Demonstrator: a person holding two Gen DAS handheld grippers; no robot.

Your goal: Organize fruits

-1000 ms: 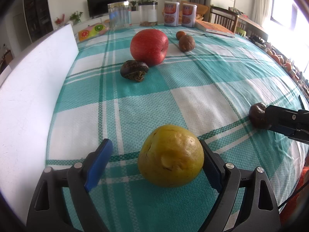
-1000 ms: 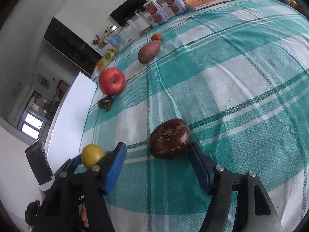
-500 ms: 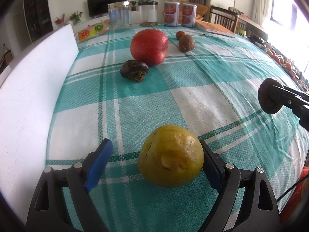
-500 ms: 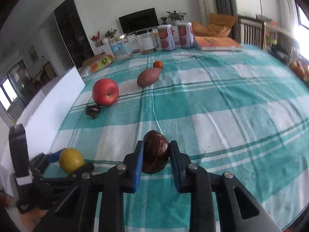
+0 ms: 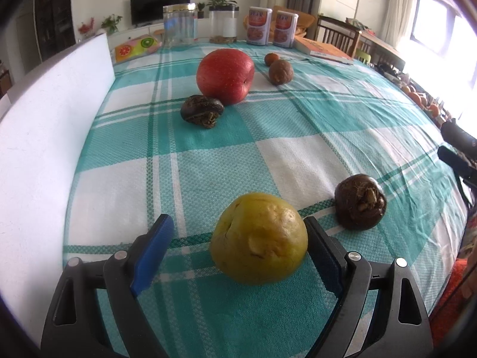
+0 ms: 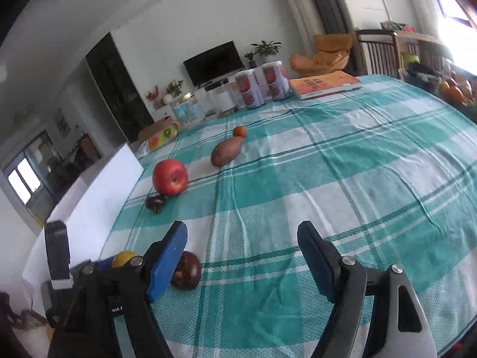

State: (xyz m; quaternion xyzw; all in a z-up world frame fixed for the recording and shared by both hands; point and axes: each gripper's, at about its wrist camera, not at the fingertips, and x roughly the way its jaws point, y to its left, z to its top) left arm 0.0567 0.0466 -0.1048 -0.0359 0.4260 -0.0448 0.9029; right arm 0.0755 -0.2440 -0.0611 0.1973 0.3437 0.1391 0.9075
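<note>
A teal-and-white checked tablecloth [image 5: 268, 125] covers the table, with a white board [image 5: 44, 149] standing along its left edge. The red apple [image 5: 225, 76] sits toward the far left of the cloth, and a dark water chestnut [image 5: 201, 111] lies just in front of it, touching or nearly so. Beyond them lie a brown sweet potato [image 6: 226, 155] and a small orange fruit [image 6: 239, 131] at its far tip. At the near edge the yellow pear [image 5: 258, 238] rests on the cloth between the spread fingers of the left gripper [image 5: 238, 253]; the right-hand pad touches it, the blue left one stands apart. A second dark chestnut [image 5: 360, 201] lies just right of the pear. The right gripper [image 6: 243, 256] hangs above the cloth with fingers wide apart, holding nothing.
</note>
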